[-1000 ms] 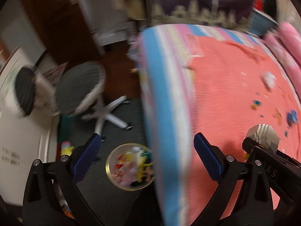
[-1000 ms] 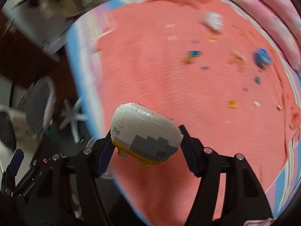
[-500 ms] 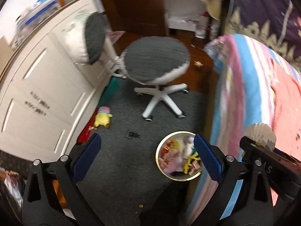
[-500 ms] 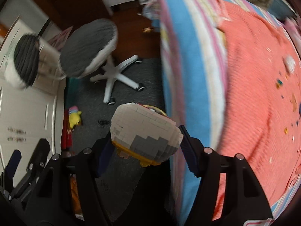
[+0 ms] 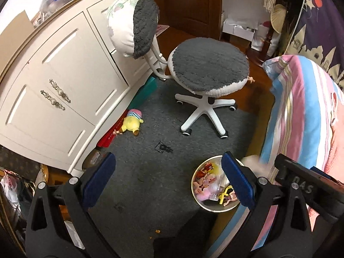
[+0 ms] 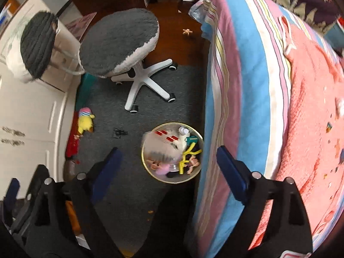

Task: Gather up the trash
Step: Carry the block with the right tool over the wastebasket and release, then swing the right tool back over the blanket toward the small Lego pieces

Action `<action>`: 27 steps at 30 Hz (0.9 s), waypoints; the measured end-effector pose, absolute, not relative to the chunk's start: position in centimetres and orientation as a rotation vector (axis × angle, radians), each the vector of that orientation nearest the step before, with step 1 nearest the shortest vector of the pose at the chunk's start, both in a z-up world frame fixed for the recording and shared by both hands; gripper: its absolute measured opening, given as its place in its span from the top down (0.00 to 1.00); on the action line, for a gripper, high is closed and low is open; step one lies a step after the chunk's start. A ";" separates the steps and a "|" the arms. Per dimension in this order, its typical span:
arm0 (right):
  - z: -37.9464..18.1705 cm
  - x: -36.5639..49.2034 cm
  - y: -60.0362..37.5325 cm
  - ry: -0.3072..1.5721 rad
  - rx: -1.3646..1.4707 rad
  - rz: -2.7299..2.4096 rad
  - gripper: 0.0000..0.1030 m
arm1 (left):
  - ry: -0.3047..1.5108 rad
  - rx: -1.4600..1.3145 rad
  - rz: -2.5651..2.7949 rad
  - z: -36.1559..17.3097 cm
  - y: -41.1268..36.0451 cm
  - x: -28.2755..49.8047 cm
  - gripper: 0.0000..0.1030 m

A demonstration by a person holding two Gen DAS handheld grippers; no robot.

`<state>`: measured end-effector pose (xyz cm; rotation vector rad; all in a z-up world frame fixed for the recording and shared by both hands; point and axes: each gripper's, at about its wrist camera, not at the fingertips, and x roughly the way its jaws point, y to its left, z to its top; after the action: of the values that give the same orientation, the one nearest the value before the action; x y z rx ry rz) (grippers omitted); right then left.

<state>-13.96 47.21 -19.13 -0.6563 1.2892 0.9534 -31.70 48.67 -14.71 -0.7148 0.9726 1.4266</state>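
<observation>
A blurred grey-white brick-built lump (image 6: pixel 158 148) is seen inside the round bin (image 6: pixel 198 136), among small toys, on the grey carpet (image 6: pixel 107 116) just beside the bed (image 6: pixel 253 99). Above it the right tool (image 6: pixel 168 161) is held spread wide, with nothing gripped. The left tool (image 5: pixel 166 181) is likewise released and empty. A grey-cushioned swivel chair (image 5: pixel 208 68) is seen farther off.
</observation>
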 end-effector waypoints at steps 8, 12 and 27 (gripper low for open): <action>-18.6 -10.3 43.5 1.346 -0.534 0.879 0.16 | 0.985 -0.639 1.327 -13.9 47.2 -28.2 0.06; -17.4 -8.1 39.9 1.348 -0.432 0.819 0.16 | 0.956 -0.587 1.251 -12.5 45.6 -25.8 0.06; -9.8 2.7 21.2 1.162 -0.074 0.449 0.16 | 0.854 -0.297 0.812 -6.3 33.1 -9.8 0.06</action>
<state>2.68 21.20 -9.75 -0.0736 1.1619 0.4492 -9.78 33.07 -6.34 -0.2972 0.8539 0.8116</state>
